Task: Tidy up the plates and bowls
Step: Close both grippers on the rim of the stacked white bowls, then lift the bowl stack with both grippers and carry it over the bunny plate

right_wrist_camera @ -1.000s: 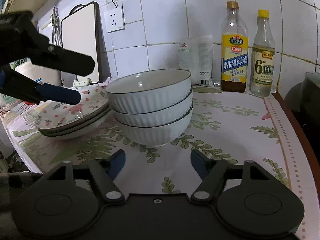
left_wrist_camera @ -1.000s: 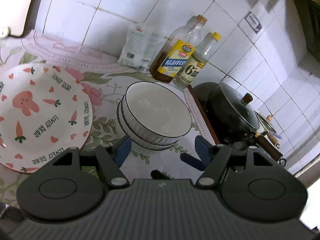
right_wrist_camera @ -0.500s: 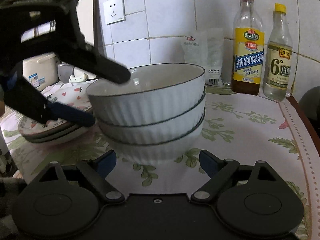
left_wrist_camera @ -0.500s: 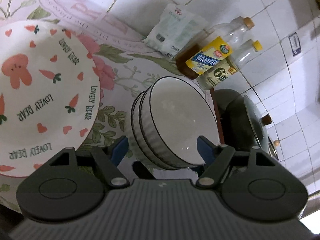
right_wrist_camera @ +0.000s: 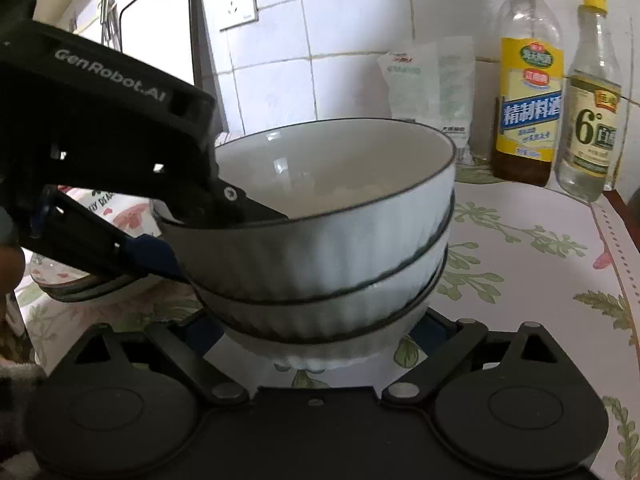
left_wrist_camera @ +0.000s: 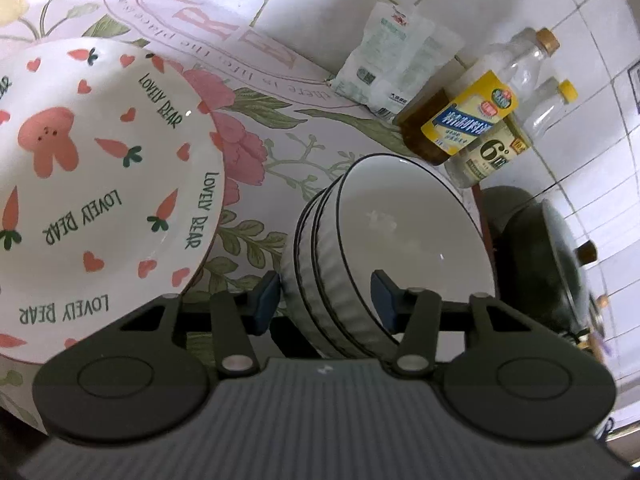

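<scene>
Three ribbed white bowls [right_wrist_camera: 320, 240] nested on the flowered bench [right_wrist_camera: 540, 280], just right of a stack of carrot-print plates [left_wrist_camera: 100, 184]. Left gripper [left_wrist_camera: 324, 296] straddling the stack's near wall, one finger [left_wrist_camera: 384, 296] inside the top bowl, one outside, jaws not clamped. Right gripper [right_wrist_camera: 316, 330] spread wide around the lowest bowl. Two bottles [right_wrist_camera: 528, 92] behind.

The bowls [right_wrist_camera: 320, 248] look like glossy white glazed ceramic, ribbed outside and smooth inside, as does the printed plate [left_wrist_camera: 100, 184]. The left gripper [left_wrist_camera: 324, 300] is matt black plastic with ridged housing. The bottles [right_wrist_camera: 528, 80] are clear and shiny; the cloth [right_wrist_camera: 540, 280] is smooth, printed.
</scene>
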{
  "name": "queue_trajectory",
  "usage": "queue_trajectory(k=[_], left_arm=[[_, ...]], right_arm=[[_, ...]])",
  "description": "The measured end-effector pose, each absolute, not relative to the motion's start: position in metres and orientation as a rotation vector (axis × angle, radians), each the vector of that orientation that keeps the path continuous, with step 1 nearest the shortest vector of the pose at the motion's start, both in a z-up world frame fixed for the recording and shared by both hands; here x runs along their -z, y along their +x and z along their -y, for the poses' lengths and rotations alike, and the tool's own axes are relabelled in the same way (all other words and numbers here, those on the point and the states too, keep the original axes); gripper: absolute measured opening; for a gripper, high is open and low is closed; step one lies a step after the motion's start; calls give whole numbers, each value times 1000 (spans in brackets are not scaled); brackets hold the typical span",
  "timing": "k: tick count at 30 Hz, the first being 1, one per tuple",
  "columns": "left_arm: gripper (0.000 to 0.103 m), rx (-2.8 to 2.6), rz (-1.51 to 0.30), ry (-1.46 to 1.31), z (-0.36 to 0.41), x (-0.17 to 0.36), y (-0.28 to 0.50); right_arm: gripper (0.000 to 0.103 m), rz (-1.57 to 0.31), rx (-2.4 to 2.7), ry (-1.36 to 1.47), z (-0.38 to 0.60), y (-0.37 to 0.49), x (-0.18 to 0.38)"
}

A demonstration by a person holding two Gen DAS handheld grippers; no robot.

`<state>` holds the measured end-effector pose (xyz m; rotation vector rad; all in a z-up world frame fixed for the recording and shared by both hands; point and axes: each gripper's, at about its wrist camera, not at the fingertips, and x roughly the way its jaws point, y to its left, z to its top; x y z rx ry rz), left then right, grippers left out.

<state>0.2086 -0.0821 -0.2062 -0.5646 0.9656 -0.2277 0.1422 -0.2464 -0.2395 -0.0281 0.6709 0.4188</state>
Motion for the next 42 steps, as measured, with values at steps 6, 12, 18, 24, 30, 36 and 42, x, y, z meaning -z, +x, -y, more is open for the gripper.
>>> queue_trajectory(k=[6, 12, 18, 24, 30, 36, 42], left_arm=[[44, 200, -981, -543, 87, 208, 210], [44, 201, -979, -520, 89, 207, 207], [44, 224, -982, -497, 89, 202, 199], [44, 247, -983, -504, 85, 191, 188], [44, 284, -957, -461, 85, 168, 174], [44, 324, -938, -444, 76, 138, 155], [44, 343, -908, -444, 57, 112, 136]], right_arm=[[99, -664, -425, -36, 246, 144, 240], [98, -658, -424, -35, 246, 144, 240], [98, -631, -420, -45, 244, 135, 238], [98, -589, -406, -52, 242, 115, 228], [98, -554, -397, -42, 240, 100, 210], [98, -509, -392, -58, 233, 78, 183], [98, -472, -406, -85, 218, 66, 158]])
